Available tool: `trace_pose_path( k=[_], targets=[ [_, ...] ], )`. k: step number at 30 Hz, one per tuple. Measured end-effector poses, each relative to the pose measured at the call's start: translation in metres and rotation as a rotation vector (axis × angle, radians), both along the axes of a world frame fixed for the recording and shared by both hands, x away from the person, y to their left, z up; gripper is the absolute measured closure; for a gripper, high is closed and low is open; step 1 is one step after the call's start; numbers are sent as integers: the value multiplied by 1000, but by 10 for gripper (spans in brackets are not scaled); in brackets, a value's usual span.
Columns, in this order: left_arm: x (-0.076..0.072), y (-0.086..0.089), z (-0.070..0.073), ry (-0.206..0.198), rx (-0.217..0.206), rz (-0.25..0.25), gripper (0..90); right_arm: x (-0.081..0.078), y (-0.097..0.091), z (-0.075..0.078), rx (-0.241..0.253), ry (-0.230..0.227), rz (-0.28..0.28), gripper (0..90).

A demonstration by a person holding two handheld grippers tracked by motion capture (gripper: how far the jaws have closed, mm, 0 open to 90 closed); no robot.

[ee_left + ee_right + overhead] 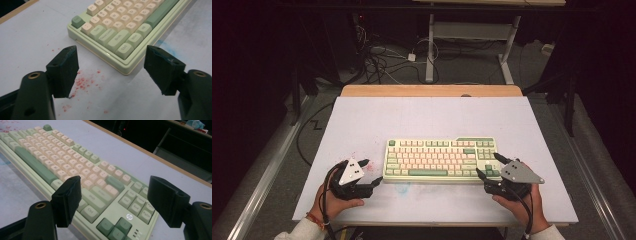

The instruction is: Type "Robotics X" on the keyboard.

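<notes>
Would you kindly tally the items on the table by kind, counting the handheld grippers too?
Keyboard: 1
Grippers: 2, the left gripper and the right gripper, both open at the keyboard's near corners
White table: 1
Total: 4

So the table (362,120) has a pale grey-white sheet over it, with a strip of bare wood showing along the far edge. Sitting flat on it, toward the near side and roughly centred, is a keyboard (441,159) with a green case and cream and green keys. Just off its left end there's a scatter of red specks (83,82) on the sheet, and a faint blue smudge (403,188) by its front edge, maybe ink or chalk, hard to tell.
</notes>
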State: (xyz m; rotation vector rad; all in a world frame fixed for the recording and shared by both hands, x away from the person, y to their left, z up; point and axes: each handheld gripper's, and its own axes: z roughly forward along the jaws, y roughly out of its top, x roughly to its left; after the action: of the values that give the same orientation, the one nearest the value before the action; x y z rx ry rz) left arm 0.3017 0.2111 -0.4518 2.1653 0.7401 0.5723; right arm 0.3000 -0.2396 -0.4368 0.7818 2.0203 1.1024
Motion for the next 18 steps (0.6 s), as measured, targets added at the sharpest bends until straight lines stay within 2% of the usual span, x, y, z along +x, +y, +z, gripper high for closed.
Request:
trace_pose_path(
  k=[2,6,8,12,14,18],
  targets=[
    [2,-2,4,3,2,1,354,-3,0,-1,-4,5,2,278],
    [9,-5,11,32,-5,-25,588,-7,-1,-3,-22,27,3,283],
    [11,-8,14,32,2,-36,677,-9,-2,-3,-26,27,5,283],
    [17,-13,24,45,-11,-64,842,-12,-3,-3,-27,26,3,284],
    [20,-18,28,54,-16,-92,875,-11,-3,-3,-29,27,3,284],
    [29,-34,32,70,3,-130,875,-10,-3,-5,-31,35,3,283]
  ],
)
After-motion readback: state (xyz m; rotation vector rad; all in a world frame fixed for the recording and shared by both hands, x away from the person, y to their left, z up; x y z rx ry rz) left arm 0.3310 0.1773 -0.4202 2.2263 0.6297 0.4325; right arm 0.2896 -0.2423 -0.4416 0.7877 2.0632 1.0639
